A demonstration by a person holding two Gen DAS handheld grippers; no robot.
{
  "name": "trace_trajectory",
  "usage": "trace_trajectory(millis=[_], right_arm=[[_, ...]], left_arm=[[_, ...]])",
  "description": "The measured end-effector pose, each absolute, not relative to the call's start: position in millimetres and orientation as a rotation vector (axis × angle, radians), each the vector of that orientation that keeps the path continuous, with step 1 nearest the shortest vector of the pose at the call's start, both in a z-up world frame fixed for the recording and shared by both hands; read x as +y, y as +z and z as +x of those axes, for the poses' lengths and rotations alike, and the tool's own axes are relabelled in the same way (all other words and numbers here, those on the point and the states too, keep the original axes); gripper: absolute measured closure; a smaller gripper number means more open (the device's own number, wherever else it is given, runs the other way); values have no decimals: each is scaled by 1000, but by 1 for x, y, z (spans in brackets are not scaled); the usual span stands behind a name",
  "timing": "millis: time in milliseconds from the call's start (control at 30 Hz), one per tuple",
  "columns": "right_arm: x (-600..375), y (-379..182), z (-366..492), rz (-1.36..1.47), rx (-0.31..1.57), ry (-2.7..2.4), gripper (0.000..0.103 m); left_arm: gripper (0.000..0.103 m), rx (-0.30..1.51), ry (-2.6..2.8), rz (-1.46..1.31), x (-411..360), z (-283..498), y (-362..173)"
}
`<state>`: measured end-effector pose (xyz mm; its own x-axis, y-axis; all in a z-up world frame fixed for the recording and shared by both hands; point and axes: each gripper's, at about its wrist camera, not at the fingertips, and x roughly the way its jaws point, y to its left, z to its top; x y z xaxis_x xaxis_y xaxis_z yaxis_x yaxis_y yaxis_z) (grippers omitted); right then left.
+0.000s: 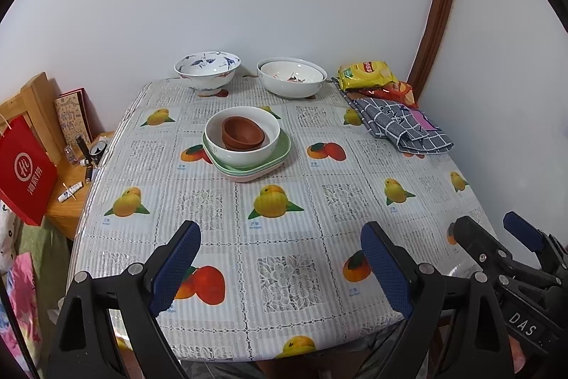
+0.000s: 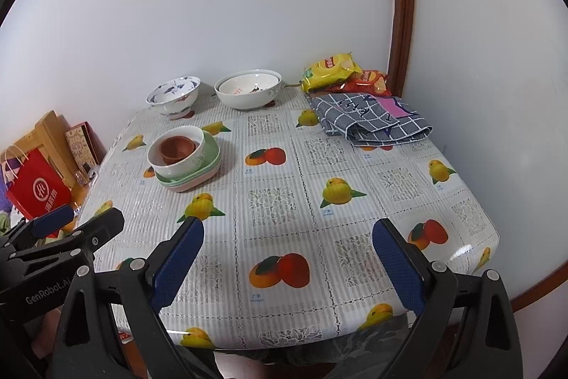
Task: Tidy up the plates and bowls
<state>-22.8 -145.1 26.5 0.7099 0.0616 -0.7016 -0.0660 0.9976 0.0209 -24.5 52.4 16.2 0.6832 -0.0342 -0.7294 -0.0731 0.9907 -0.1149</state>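
Note:
A stack stands mid-table: green and pink square plates (image 1: pixel 280 153) (image 2: pixel 213 155), a white bowl (image 1: pixel 245 153) (image 2: pixel 177 166) on them, and small brown bowls (image 1: pixel 243 132) (image 2: pixel 176 148) inside it. A blue-patterned bowl (image 1: pixel 207 71) (image 2: pixel 174 96) and nested white bowls (image 1: pixel 291 79) (image 2: pixel 247 91) stand at the far edge. My left gripper (image 1: pixel 280 238) (image 2: pixel 76 219) is open and empty over the near table edge. My right gripper (image 2: pixel 287 237) (image 1: pixel 486 228) is open and empty beside it, to the right.
The table (image 1: pixel 284 237) has a fruit-print cloth. A folded grey checked cloth (image 1: pixel 401 126) (image 2: pixel 369 118) and snack bags (image 1: pixel 369 73) (image 2: pixel 330 66) lie at the far right. A wooden side table (image 1: pixel 71 201) with a red bag (image 1: pixel 25 169) stands left.

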Motion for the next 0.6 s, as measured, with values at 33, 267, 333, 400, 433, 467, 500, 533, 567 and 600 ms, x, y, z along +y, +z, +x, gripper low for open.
trace_trajectory(millis=[33, 267, 333, 400, 433, 467, 500, 533, 567, 600], right_arm=[[-145, 26, -22, -6, 778, 72, 8], [-143, 21, -24, -10, 784, 77, 8], [-145, 22, -25, -6, 781, 75, 8], [-147, 23, -25, 5, 781, 75, 8], [-148, 23, -25, 9, 779, 75, 8], [-149, 24, -25, 8, 777, 74, 8], [-150, 25, -25, 6, 774, 71, 8], [-151, 26, -25, 7, 771, 69, 8], [-152, 27, -25, 10, 768, 68, 8], [-154, 29, -25, 13, 765, 67, 8]], left_arm=[[11, 820, 20, -137, 52, -24, 16], [11, 821, 16, -139, 50, -24, 17], [11, 820, 13, -134, 48, -24, 17], [11, 819, 15, -133, 48, -23, 17], [11, 818, 11, -137, 48, -23, 17], [11, 818, 11, -138, 47, -22, 17], [11, 817, 12, -136, 47, -22, 17], [11, 814, 11, -131, 46, -21, 18], [11, 811, 10, -128, 45, -20, 19], [11, 806, 8, -123, 44, -19, 20]])
